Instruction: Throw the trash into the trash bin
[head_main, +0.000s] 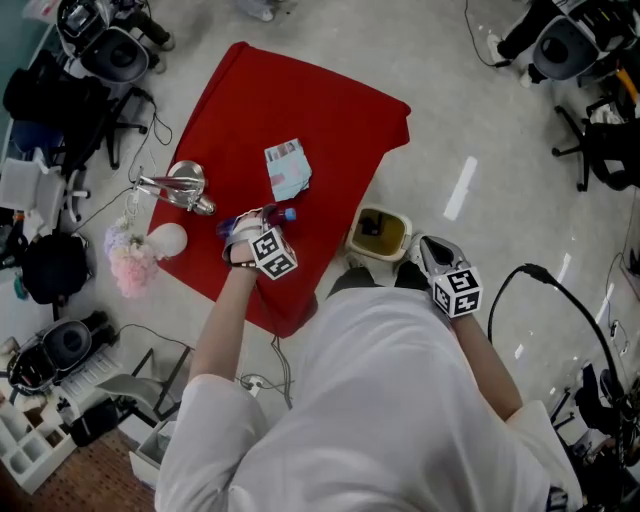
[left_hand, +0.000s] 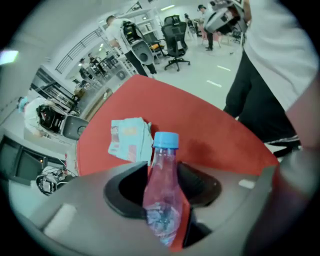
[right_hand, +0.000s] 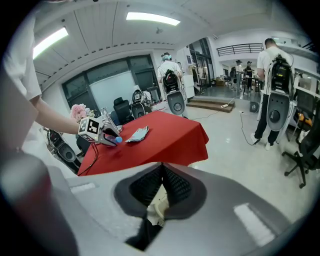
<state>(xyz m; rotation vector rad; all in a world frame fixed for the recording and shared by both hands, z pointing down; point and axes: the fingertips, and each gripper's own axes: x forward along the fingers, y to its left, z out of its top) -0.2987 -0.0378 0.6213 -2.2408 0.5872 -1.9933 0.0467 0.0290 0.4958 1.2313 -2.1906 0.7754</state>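
A clear plastic bottle (left_hand: 162, 192) with a blue cap lies on the red cloth (head_main: 320, 120), also seen as the bottle (head_main: 280, 213). My left gripper (left_hand: 164, 167) points steeply down and straddles it. The left jaw lies against the bottle, and a thin strip of red shows between the bottle and the right jaw. A crumpled teal packet (head_main: 287, 170) lies beyond. The cream trash bin (head_main: 405, 232) stands on the floor off the cloth's right edge. My right gripper (head_main: 422, 243) hovers beside it, tips together; a cream patch (right_hand: 156, 209) shows behind them, and I cannot tell what it is.
On the cloth's left part are a shiny metal piece (head_main: 180, 187), a white ball (head_main: 167, 240) and pink flowers (head_main: 130, 262). Office chairs (head_main: 600, 150) and backpacks (head_main: 55, 265) ring the area. A black cable (head_main: 560, 290) loops at right. People (right_hand: 272, 90) stand far off.
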